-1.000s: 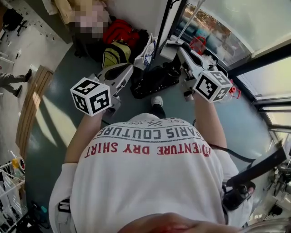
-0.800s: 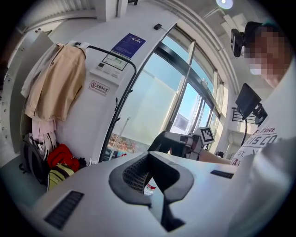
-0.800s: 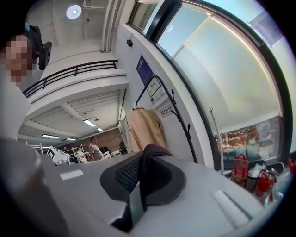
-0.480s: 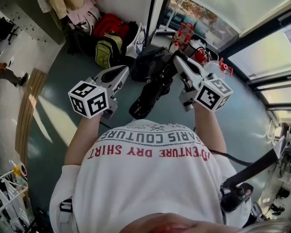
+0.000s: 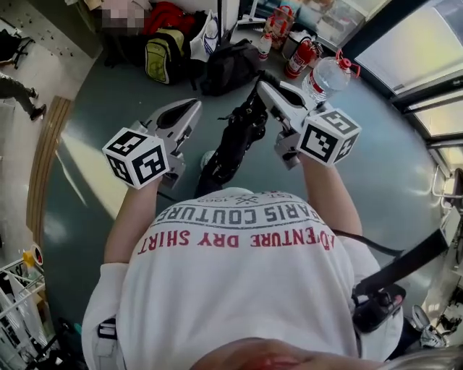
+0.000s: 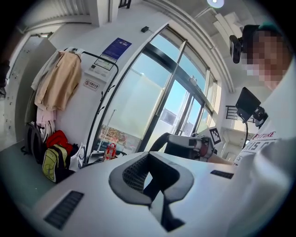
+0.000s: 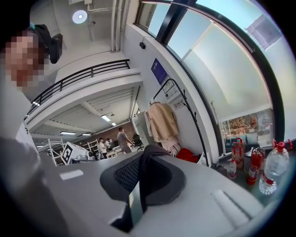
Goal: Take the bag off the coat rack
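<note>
— What colours do I get on the head view?
— I see the bag [image 5: 235, 141] at centre, all black, over a dull teal floor [image 5: 391, 159]. Below, the shirt [image 5: 231, 296] is white with red and grey lettering.
— Top left?
— I read a yellow-green backpack [image 5: 160, 58] and a red pack [image 5: 163, 14].

A yellow-green backpack [image 5: 158, 56] and a red bag [image 5: 165, 16] lie on the grey-green floor [image 5: 108, 137], with a white paper bag [image 5: 202, 40] just beside them. To their right stand red fire extinguishers [image 5: 300, 56] and a large clear water bottle [image 5: 325, 76] with a red top. A beige coat [image 7: 163, 121] hangs near a blue wall sign [image 7: 158, 71].
</note>
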`<state>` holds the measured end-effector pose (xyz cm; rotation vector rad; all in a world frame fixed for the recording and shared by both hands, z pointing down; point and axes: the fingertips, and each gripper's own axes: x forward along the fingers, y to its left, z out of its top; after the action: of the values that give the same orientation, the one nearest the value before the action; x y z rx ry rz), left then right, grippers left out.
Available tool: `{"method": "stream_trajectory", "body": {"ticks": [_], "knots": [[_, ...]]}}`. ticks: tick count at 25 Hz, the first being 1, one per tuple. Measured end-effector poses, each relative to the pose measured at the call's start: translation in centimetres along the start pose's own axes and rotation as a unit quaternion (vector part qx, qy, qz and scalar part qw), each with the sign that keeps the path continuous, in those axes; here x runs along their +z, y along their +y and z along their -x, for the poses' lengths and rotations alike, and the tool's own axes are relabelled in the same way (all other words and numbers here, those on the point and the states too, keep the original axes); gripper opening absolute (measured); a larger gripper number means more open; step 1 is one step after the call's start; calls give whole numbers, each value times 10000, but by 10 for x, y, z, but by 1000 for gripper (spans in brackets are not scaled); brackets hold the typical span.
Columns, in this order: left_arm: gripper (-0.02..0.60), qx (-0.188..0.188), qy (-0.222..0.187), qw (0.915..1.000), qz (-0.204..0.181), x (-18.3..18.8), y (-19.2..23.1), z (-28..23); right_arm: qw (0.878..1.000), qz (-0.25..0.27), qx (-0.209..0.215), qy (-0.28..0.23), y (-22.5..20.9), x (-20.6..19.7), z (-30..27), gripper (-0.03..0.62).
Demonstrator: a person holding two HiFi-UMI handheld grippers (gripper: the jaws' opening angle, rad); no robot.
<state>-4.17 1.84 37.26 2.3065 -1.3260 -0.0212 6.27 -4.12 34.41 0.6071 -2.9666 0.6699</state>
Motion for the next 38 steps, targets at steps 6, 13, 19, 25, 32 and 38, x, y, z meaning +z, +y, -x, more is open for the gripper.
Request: {"method": "stream_trajectory", "body": {"ticks": [6,13,19,25,32,38], "knots": [[3,-107,12,9988,-474,-50,-114,61,9998,112,-26,185,55,-48,93,9],[3,-263,-216,9975,-624,-47,-180,91,9996,258,-102,-14,107,-44,172,9],[3,-409,-153,9968,-671,-36,-203,92,9996,222,-175,-33,125,-38,192,9],[3,-397,-158,9963,-745,-32,-216,97,9995,261,-181,-68,134,-38,206,9],[3,-404,-221,9955,-828,-37,-226,103,9995,200,-174,-164,137,-42,214,9],[3,-366,-253,9951,-882,-32,-230,112,9992,249,-143,-260,146,-35,216,9]]}}
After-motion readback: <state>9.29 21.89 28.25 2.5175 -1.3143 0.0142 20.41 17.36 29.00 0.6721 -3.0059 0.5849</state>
